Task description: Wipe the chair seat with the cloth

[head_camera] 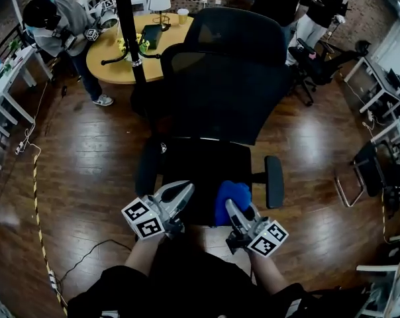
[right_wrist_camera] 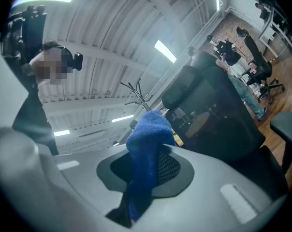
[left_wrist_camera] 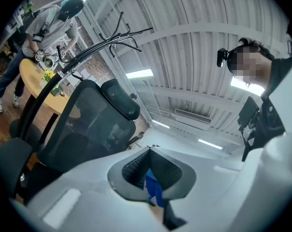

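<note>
One black mesh office chair [head_camera: 220, 78], one blue terry cloth [head_camera: 234, 192] over its black seat [head_camera: 193, 167] front, clamped in right tongs [head_camera: 231, 206]; left tongs [head_camera: 181, 192] closed together, empty, alongside.

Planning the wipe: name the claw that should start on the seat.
Right. The right claw grips the fluffy blue cloth over the black chair seat; the left claw is shut.
</note>
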Action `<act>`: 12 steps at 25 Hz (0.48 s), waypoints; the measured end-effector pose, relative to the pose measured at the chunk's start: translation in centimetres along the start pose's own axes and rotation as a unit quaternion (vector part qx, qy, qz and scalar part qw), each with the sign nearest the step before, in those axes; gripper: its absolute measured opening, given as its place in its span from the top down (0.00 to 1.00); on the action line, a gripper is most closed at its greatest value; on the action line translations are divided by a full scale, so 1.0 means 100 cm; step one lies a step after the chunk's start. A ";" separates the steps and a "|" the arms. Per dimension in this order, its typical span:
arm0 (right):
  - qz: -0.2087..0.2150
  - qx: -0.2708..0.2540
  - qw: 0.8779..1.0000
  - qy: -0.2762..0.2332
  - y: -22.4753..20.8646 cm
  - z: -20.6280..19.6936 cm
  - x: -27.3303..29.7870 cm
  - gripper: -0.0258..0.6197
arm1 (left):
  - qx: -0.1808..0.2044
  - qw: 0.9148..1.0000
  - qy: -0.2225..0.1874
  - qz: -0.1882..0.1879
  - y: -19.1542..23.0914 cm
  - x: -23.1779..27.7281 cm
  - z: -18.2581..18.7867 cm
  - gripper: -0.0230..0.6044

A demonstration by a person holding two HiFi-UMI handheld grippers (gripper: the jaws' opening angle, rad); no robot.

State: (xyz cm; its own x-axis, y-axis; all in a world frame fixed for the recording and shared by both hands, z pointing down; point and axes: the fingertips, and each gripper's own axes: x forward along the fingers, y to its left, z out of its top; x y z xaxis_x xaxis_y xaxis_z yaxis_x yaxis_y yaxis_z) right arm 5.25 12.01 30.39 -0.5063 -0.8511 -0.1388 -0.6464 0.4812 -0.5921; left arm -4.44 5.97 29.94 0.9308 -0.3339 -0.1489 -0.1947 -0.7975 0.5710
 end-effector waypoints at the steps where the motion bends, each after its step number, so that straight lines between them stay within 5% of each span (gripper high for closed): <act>1: -0.007 -0.006 1.000 0.006 -0.008 0.001 0.015 0.86 | -0.005 1.000 -0.001 -0.003 0.014 0.003 0.007 0.98; 6: -0.051 -0.022 0.997 0.047 -0.046 0.000 0.062 0.86 | -0.035 0.999 -0.001 -0.007 0.056 0.015 0.025 0.98; 12: -0.074 0.001 0.989 0.128 -0.137 -0.037 0.113 0.86 | -0.061 0.997 -0.011 0.039 0.094 0.016 0.026 0.98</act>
State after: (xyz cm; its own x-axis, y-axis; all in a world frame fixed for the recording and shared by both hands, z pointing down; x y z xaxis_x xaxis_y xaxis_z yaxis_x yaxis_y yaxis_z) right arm 6.24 -3.41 39.86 -0.5344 -0.8310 0.1543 -0.7231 0.3549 -0.5926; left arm -5.58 -3.40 32.99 0.9065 -0.4056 -0.1173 -0.2267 -0.7019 0.6753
